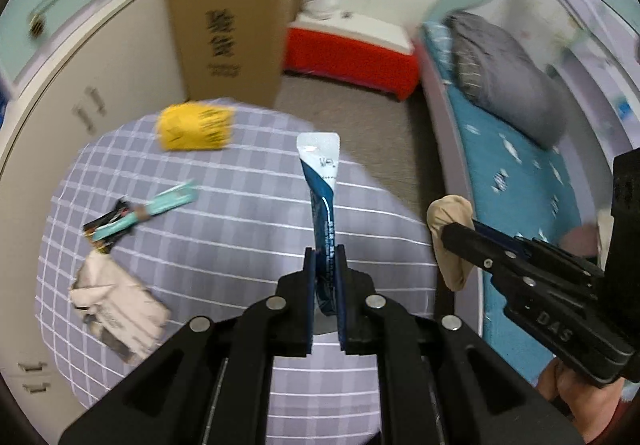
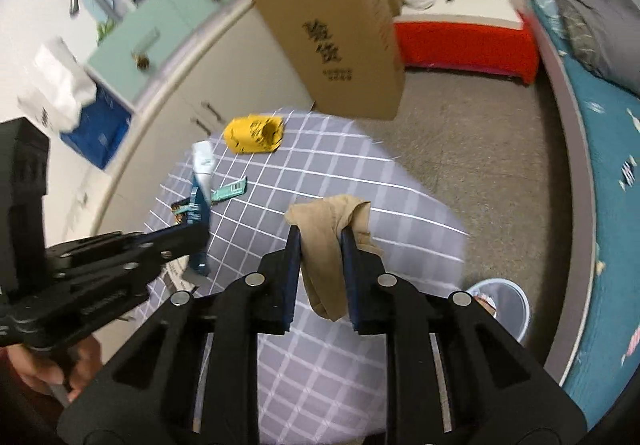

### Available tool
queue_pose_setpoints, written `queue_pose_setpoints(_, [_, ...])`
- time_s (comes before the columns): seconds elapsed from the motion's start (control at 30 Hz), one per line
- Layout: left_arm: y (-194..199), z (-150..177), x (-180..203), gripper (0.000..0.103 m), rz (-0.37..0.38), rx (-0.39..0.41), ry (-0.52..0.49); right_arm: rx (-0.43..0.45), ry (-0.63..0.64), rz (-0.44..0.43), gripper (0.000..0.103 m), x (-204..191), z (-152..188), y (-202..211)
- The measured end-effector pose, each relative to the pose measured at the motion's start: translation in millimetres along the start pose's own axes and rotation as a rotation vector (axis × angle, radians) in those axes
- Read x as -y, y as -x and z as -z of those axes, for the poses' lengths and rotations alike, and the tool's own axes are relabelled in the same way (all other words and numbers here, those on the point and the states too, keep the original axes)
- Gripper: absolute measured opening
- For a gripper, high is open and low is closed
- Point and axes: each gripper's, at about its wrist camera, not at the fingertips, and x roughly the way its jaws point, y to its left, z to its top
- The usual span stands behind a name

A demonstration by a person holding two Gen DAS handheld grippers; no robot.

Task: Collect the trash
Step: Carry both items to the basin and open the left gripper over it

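The left gripper [image 1: 324, 253] is clamping a blue-and-white sachet [image 1: 322, 181] near its lower end — light, slick, likely bending. The right gripper [image 2: 320, 241] is pinching a limp beige stocking [image 2: 328, 229] mid-bunch — soft, draping loosely.

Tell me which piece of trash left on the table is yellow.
The crumpled yellow wrapper at the table's far edge, just before the cardboard box. The other pieces lying there are a teal strip and a whitish crumpled packet.

home bedroom, bed [image 1: 520, 173] with grey pillow [image 1: 508, 77], cupboards [image 1: 100, 57]
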Motion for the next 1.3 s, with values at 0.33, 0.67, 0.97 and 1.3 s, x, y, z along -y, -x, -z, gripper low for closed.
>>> queue_pose_setpoints(0.33, [29,33,161,0.008,0.099,0.049,-0.232,0.177,-0.147,0.063,0.02,91,53,139])
queue_pose_setpoints(0.67, [36,65,273,0.009,0.168,0.061,-0.428,0.284,-0.247,0.15,0.021,146,99,215])
queue_pose_setpoints(0.97, [31,69,310,0.009,0.17,0.053,-0.502,0.327,-0.304,0.185,0.021,171,116,236])
queue_pose_setpoints(1.3, [19,58,328,0.009,0.174,0.041,-0.538,0.368,-0.342,0.208,0.021,185,115,243])
